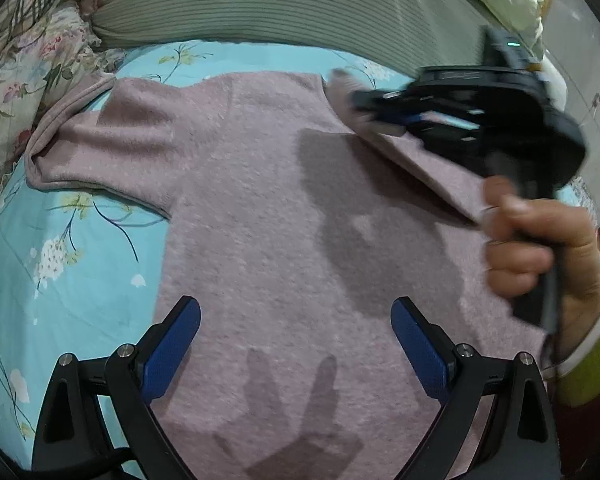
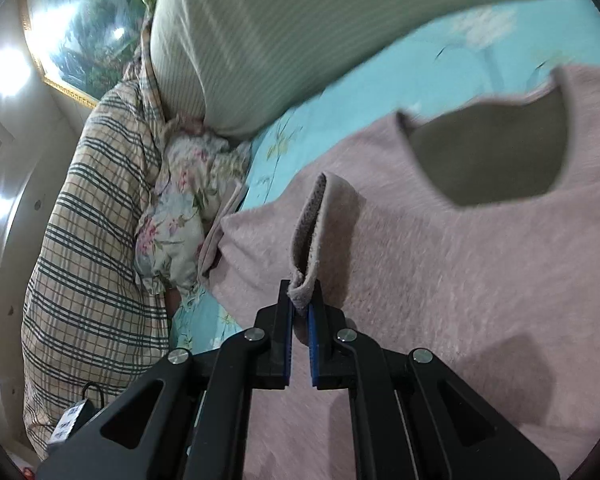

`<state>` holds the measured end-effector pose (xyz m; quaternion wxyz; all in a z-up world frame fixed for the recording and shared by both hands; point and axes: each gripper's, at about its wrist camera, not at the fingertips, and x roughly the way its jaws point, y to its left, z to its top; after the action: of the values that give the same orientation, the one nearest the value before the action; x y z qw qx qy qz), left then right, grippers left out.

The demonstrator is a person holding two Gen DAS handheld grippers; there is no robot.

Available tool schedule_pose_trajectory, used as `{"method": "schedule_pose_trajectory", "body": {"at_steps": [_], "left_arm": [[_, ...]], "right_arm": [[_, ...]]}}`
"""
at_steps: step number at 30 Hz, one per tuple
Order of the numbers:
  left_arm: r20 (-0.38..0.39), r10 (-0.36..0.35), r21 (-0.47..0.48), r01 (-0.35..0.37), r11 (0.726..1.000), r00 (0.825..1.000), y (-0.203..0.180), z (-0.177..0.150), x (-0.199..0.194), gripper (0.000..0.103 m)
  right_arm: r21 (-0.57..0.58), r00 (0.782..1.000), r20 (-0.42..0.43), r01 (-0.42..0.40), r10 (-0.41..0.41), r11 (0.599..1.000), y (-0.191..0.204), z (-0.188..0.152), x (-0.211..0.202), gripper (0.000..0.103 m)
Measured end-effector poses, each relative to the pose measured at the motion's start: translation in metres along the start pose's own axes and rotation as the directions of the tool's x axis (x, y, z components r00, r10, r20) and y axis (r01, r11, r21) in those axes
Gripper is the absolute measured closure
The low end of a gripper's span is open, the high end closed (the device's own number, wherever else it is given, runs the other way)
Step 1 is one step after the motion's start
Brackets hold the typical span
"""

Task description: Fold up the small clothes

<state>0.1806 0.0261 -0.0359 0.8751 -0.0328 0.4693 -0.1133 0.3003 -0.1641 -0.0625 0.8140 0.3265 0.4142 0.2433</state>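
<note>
Sweater (image 1: 260, 220) neckline (image 2: 488, 152) in right view only

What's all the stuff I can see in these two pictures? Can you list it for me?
Sweater: one, dusty pink, spread flat on the bed; its sleeve cuff is lifted.
Bedsheet: one, turquoise with flowers, under the sweater.
Striped pillow: one, grey-green, behind the sweater.
Floral bedding: one bundle, pale, beside the pillow.
Plaid quilt: one, beige and dark, at the bed's edge.
Left gripper: open, over the sweater.
Right gripper: shut on the sleeve cuff.
Right hand: holding the gripper handle.
</note>
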Motion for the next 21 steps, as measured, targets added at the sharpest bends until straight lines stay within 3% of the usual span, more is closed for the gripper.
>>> {"method": "schedule_pose_trajectory", "body": {"at_steps": [2, 7, 9, 10, 14, 18, 21], "left_arm": [[0.01, -0.007, -0.003, 0.007, 1.0, 1.0, 0.006, 0.003, 0.0, 0.006], [0.009, -0.021, -0.019, 0.021, 1.0, 1.0, 0.019, 0.018, 0.012, 0.006], [0.008, -0.039, -0.029, 0.039, 0.999, 0.999, 0.023, 0.026, 0.019, 0.006], [0.006, -0.053, -0.036, 0.053, 0.998, 0.999, 0.026, 0.031, 0.025, 0.006], [-0.02, -0.098, -0.074, 0.097, 0.993, 0.995, 0.031, 0.057, 0.052, 0.006], [-0.069, -0.153, -0.121, 0.144, 0.982, 0.986, 0.04, 0.09, 0.096, 0.008], [-0.08, -0.178, -0.141, 0.166, 0.976, 0.981, 0.043, 0.107, 0.118, 0.022]], "right_arm": [[0.019, 0.999, -0.026, -0.027, 0.027, 0.999, -0.004, -0.001, 0.018, 0.095], [0.022, 0.997, -0.071, 0.0, 0.001, 1.0, -0.003, 0.001, 0.053, 0.089], [0.058, 0.996, -0.092, 0.001, 0.004, 0.998, -0.009, 0.002, 0.057, 0.073], [0.068, 0.997, -0.082, -0.008, 0.014, 0.998, -0.01, 0.001, 0.052, 0.072], [0.035, 1.0, 0.017, -0.004, 0.004, 0.999, -0.007, 0.002, -0.001, 0.071], [0.035, 0.989, 0.144, 0.038, -0.042, 0.999, -0.011, -0.012, -0.077, 0.071], [0.052, 0.974, 0.21, 0.081, -0.09, 0.995, -0.018, -0.036, -0.126, 0.07]]}}
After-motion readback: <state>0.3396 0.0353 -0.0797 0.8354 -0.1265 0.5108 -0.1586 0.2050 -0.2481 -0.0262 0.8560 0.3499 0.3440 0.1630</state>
